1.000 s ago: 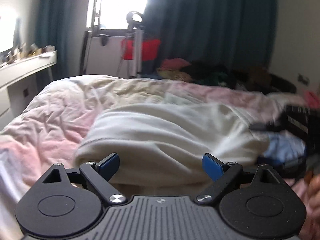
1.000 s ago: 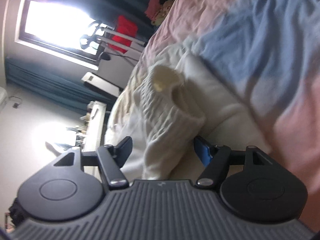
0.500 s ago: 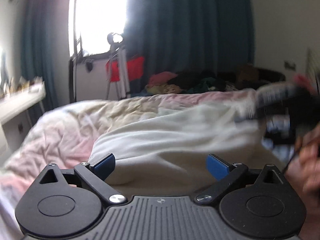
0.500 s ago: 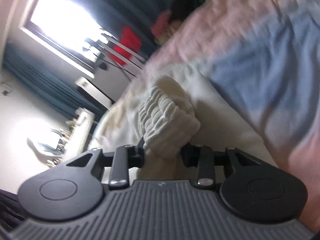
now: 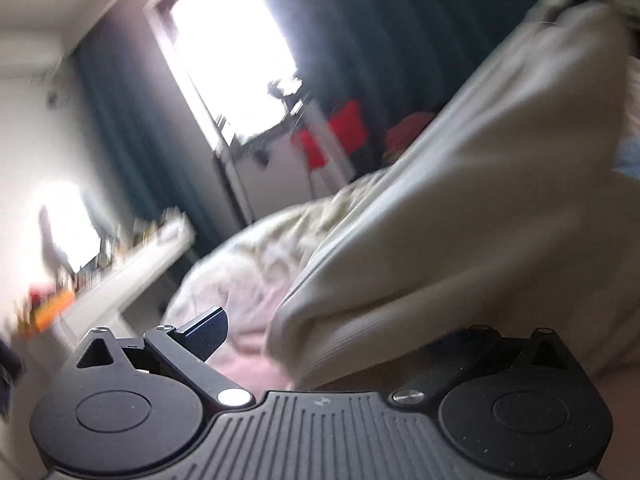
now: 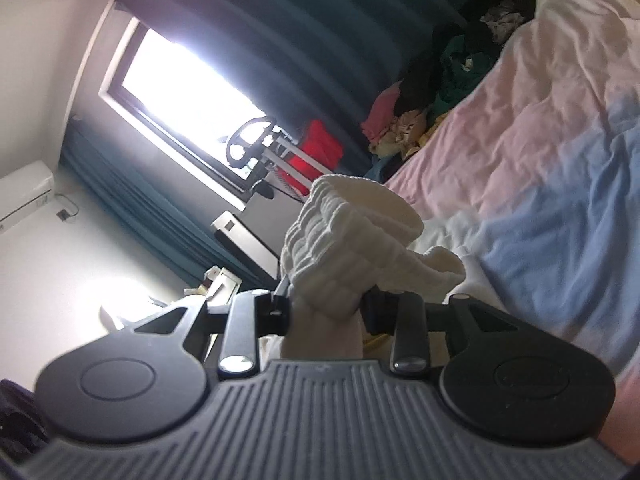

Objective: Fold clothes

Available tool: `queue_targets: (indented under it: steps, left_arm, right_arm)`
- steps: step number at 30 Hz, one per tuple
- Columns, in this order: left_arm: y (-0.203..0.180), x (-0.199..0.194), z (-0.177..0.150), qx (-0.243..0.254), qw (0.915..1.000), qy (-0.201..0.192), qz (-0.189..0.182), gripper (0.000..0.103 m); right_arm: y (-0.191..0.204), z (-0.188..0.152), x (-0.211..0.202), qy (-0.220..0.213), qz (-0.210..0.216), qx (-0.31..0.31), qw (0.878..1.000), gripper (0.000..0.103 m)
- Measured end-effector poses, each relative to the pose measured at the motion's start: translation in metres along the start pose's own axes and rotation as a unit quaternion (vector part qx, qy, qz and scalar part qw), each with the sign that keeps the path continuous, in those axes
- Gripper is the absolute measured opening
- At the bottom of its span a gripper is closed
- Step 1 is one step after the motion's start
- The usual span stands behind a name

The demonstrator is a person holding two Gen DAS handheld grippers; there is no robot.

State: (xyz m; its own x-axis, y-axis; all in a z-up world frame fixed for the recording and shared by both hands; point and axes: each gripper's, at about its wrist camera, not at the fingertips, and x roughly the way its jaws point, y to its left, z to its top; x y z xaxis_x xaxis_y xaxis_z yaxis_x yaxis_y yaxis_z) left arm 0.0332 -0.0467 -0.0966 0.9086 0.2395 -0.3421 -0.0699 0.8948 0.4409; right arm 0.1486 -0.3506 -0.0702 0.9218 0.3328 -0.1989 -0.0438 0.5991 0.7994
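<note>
Cream sweatshirt fills the left wrist view from 12 to 4 o'clock, hanging over the pink quilt. The left gripper stands spread, its right finger hidden under the cloth. In the right wrist view, the right gripper pinches the ribbed cuff at center. The fabric looks soft and thick, probably light; a hem or cuff seems the best place to hold.

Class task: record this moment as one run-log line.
right gripper: shut on cream garment's ribbed cuff | left gripper: open, cream garment draped over right finger | bed quilt: beneath
</note>
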Motion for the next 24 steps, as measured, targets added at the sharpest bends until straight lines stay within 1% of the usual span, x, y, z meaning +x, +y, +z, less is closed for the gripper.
queue_targets:
  steps: [4,8,11,13,16,18,20,24]
  left_arm:
    - [0.021,0.010,-0.002,-0.073,0.9966,0.035,0.019,0.103]
    - [0.036,0.010,-0.003,-0.118,0.9917,0.050,0.010,0.103]
    - [0.040,0.005,-0.002,-0.130,0.9900,0.053,0.012,0.103]
    - [0.045,0.002,-0.002,-0.144,0.9880,0.056,0.010,0.103]
    - [0.053,0.004,-0.006,-0.174,0.9824,0.068,0.001,0.103]
    - [0.057,0.006,-0.010,-0.190,0.9786,0.079,-0.003,0.103]
    - [0.059,0.008,-0.012,-0.199,0.9764,0.085,-0.006,0.103]
    - [0.061,0.010,-0.013,-0.205,0.9744,0.091,-0.008,0.103]
  right_arm:
    - [-0.013,-0.001,0.001,0.003,-0.007,0.015,1.000,0.036]
    - [-0.013,-0.005,-0.002,0.005,-0.025,-0.008,1.000,0.036]
    - [-0.018,-0.012,-0.006,0.014,-0.054,-0.011,0.998,0.036]
    - [-0.027,-0.017,-0.009,0.027,-0.082,0.002,0.996,0.036]
    - [-0.045,-0.028,-0.010,0.053,-0.123,0.035,0.990,0.036]
    - [-0.055,-0.036,-0.009,0.070,-0.146,0.043,0.986,0.036]
    - [-0.061,-0.042,-0.007,0.077,-0.157,0.041,0.984,0.037]
    - [-0.060,-0.044,-0.007,0.071,-0.157,0.037,0.984,0.038]
